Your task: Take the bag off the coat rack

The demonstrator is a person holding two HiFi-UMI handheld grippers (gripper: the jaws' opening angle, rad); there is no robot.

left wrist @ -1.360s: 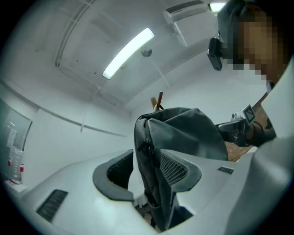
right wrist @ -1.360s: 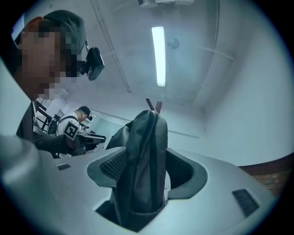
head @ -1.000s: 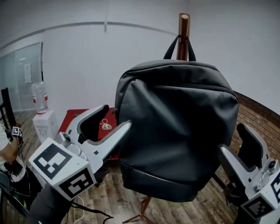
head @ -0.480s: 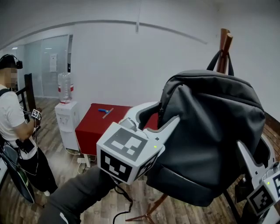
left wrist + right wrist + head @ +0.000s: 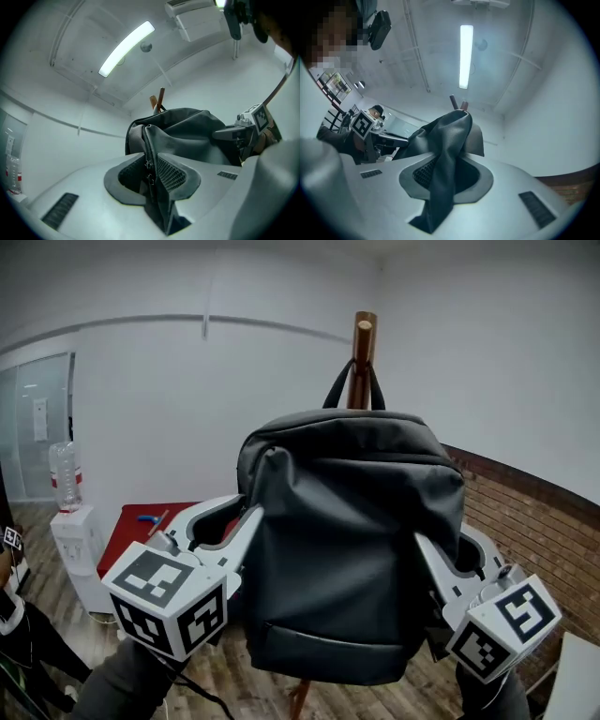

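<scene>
A dark grey backpack point(image 5: 352, 540) hangs by its top handle from the wooden coat rack pole point(image 5: 363, 352). My left gripper point(image 5: 248, 517) is at the bag's left side. Its jaws have just been closing and now pinch a fold of the bag's side with the zipper point(image 5: 149, 166) between the pads. At the bag's right side, my right gripper point(image 5: 427, 549) has also just been closing and is shut on a fold of bag fabric point(image 5: 443, 173). The pole's top point(image 5: 161, 98) shows above the bag in both gripper views.
A red table point(image 5: 131, 531) and a water dispenser point(image 5: 70, 521) stand behind at the left. A brick wall base point(image 5: 525, 531) runs along the right. The rack's legs point(image 5: 298, 699) stand on the wooden floor below the bag. A person point(image 5: 9, 615) is at the left edge.
Both grippers stood open beside the bag and are now closed on its sides. The right gripper has come in against the bag's right side.
</scene>
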